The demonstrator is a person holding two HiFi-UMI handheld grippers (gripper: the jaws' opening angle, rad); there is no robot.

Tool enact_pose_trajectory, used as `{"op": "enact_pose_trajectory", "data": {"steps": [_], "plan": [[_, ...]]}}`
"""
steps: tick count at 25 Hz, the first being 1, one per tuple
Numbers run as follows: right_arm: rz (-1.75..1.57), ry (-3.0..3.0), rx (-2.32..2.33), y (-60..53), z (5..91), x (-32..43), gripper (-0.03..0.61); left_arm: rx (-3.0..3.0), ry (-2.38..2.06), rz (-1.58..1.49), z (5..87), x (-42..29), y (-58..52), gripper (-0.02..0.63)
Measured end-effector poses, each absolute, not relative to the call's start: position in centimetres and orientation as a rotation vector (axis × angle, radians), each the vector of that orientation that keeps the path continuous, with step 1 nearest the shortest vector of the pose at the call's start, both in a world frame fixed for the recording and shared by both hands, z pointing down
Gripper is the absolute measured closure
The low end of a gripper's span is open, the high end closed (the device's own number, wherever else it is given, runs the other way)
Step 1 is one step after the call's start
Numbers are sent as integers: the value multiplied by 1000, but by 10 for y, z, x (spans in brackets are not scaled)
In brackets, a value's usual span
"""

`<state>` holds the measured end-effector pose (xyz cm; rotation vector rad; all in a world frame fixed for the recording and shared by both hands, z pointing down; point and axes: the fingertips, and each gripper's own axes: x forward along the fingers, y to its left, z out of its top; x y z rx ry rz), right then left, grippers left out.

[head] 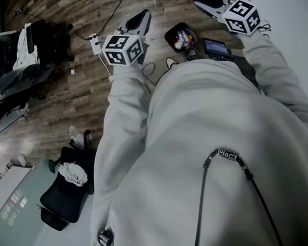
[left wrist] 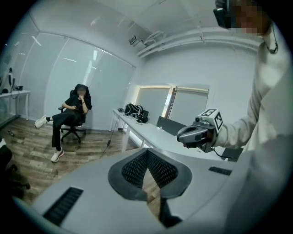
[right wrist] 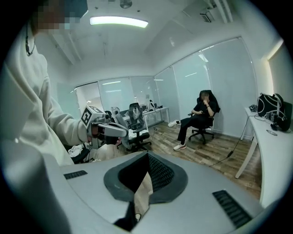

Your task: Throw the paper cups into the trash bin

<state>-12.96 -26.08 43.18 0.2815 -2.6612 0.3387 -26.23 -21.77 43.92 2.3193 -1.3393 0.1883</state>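
Observation:
No paper cup shows in any view. In the head view my left gripper [head: 143,17] and right gripper [head: 199,1] are held up side by side in front of my chest, above the wooden floor. Both have their jaws together with nothing between them. The left gripper view looks along its shut jaws [left wrist: 147,157] and shows the right gripper [left wrist: 197,135] off to the right. In the right gripper view the jaws [right wrist: 147,157] are likewise shut, and the left gripper [right wrist: 110,130] hangs at the left. A small dark open container [head: 180,37] with red and white things inside stands on the floor below the grippers.
A white table [head: 276,13] runs along the right. A person sits on an office chair [left wrist: 73,114] across the room. A long white desk [left wrist: 151,132] carries a black bag [left wrist: 135,109]. Another office chair [head: 66,188] with a white cloth stands at my left; a power strip [head: 95,43] lies on the floor.

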Motion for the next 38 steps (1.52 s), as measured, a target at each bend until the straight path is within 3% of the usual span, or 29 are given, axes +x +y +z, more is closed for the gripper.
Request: {"op": "enact_pose_trajectory", "data": {"steps": [15, 38], "plan": [[104, -3003, 237, -265, 229, -174, 558, 2729, -1472, 50, 226, -256, -259, 618], [16, -3029, 233, -277, 202, -194, 558, 2790, -1432, 33, 221, -254, -279, 618]]}}
